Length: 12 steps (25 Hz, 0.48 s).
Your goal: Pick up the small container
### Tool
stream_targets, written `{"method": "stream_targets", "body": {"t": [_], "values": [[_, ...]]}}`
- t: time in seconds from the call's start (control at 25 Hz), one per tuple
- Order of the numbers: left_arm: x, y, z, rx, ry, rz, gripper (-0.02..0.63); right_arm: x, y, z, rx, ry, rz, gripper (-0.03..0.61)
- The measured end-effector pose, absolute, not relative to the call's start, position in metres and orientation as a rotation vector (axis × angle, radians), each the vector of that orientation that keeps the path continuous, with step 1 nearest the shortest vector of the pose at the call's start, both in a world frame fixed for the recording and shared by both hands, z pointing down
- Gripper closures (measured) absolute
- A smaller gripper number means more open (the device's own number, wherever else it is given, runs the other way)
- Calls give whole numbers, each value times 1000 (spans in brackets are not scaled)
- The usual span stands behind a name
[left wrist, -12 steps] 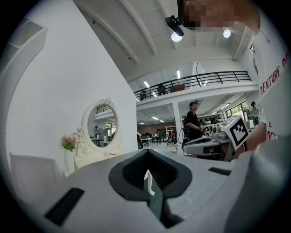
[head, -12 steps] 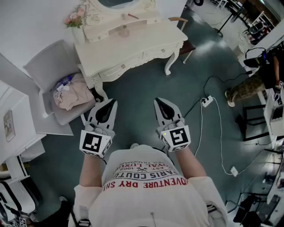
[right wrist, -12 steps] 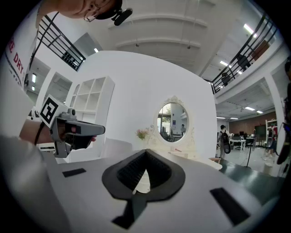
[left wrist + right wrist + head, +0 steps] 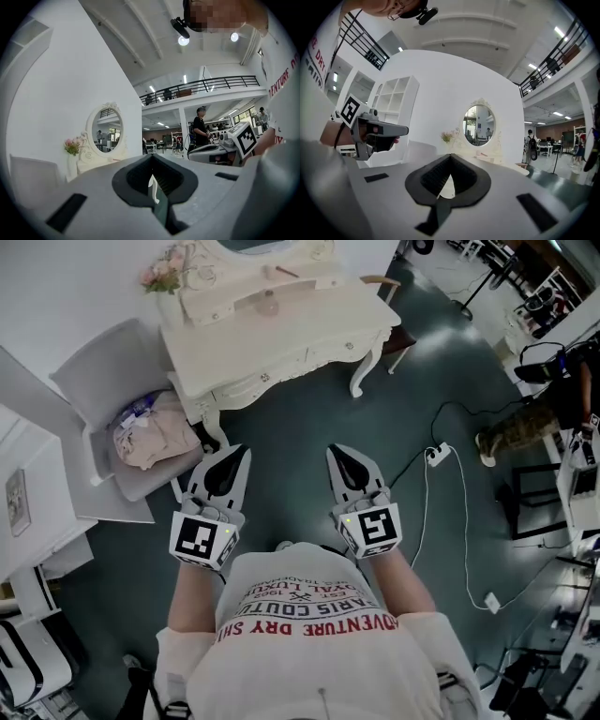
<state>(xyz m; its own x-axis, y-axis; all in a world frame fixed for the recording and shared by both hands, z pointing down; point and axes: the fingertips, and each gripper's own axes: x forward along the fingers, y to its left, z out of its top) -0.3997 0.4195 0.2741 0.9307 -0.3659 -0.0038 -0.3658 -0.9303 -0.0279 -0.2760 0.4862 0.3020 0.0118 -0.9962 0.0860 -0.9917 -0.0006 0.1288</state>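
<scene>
Okay, near first: left tongs (image 4: 232, 463) and right tongs (image 4: 341, 461) are held level at the person's waist, both closed tight with nothing in them. A chair (image 4: 103, 381) piled with clothes (image 4: 150, 435) sits on the left. On the far white counter (image 4: 319, 320), the small container (image 4: 268, 306) is likely that pinkish round thing, right of the flowers (image 4: 161, 274) and well apart from both tongs. It's probably light, rigid, maybe slippery; pinch across its body.

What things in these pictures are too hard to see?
- Head view: small items on the dressing table are too tiny to name.
- Head view: the mirror is cut off by the top edge.
- Head view: the bundle on the chair is crumpled, so its contents can't be told.
</scene>
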Motion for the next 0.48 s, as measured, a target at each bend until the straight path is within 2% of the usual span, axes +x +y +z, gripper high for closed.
{"method": "stream_targets", "body": {"t": [0.48], "values": [[-382, 392, 292, -3050, 636, -38, 607, -252, 458, 320, 2106, -2144, 57, 580]]}}
